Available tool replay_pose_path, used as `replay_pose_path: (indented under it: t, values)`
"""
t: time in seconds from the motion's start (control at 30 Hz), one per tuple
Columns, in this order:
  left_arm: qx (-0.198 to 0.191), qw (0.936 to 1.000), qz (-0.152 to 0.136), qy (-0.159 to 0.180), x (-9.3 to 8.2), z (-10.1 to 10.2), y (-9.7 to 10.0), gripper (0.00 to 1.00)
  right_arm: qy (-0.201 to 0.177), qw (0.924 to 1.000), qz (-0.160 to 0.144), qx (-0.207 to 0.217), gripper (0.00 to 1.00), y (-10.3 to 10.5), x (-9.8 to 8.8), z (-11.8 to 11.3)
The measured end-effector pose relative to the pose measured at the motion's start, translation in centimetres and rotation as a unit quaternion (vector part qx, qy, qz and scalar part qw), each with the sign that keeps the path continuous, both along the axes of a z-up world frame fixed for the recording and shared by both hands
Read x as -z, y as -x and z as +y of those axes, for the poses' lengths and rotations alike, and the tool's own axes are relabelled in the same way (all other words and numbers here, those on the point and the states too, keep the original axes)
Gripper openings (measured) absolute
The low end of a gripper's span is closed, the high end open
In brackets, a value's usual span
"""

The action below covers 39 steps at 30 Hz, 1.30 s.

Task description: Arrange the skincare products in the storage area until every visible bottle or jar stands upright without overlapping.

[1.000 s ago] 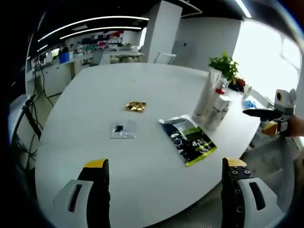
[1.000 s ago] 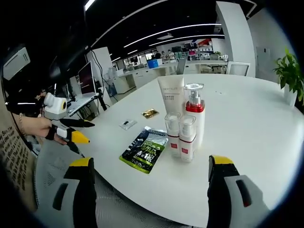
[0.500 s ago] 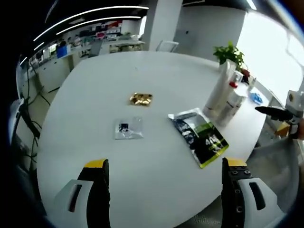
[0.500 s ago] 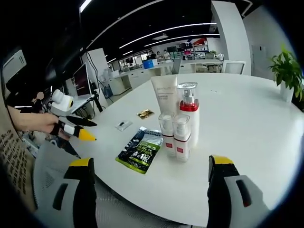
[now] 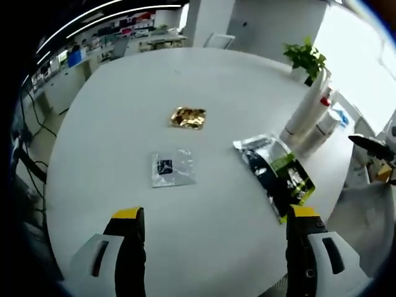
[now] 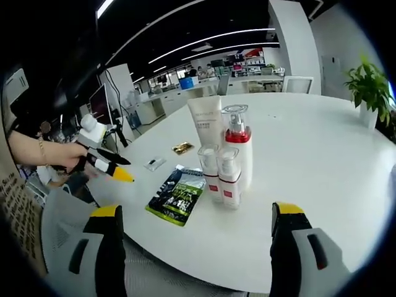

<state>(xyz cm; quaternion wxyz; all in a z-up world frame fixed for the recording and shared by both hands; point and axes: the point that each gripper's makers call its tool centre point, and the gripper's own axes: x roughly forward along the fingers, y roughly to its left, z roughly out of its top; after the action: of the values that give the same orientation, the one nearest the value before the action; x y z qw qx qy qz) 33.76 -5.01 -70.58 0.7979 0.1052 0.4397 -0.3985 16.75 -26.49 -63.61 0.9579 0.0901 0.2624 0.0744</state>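
Since the bottle cluster [image 6: 224, 162] stands upright, ahead of the right gripper [image 6: 192, 230], that gripper is judged nearer; both grippers' jaws are spread, empty.

Bright window glare, ceiling strip lights, mild motion blur, strong fisheye edge bending.

clear sachet [image 5: 172, 168] print illegible, tube [image 6: 206, 120] lettering blurred

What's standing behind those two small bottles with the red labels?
Right behind the two small bottles stand a taller pump bottle with a red collar and a white tube. The small bottles cover their lower parts, so their bases can't be seen.
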Motion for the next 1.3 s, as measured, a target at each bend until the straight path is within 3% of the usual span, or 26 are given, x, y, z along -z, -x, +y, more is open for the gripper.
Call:
replay_pose_path:
  t: [0.27, 0.53, 1.0, 1.3]
  values:
    - [-0.004, 0.9994, 0.017, -0.031, 1.2, 0.0, -1.6, 0.89, -0.003, 0.9999, 0.002, 0.013, 1.00, 0.0, 0.1, -0.4]
    - [-0.002, 0.9976, 0.012, -0.069, 2.0, -0.1, -3.6, 0.87, -0.004, 0.9997, 0.006, 0.024, 1.00, 0.1, 0.2, -0.8]
    - [-0.004, 0.9934, 0.009, -0.115, 3.2, -0.6, -6.5, 0.72, -0.003, 0.9993, 0.011, 0.037, 1.00, 0.1, 0.4, -1.3]
    - [0.017, 0.9889, 0.009, -0.147, 3.7, -0.8, -7.7, 0.64, -0.005, 0.9990, 0.014, 0.042, 1.00, 0.1, 0.5, -1.4]
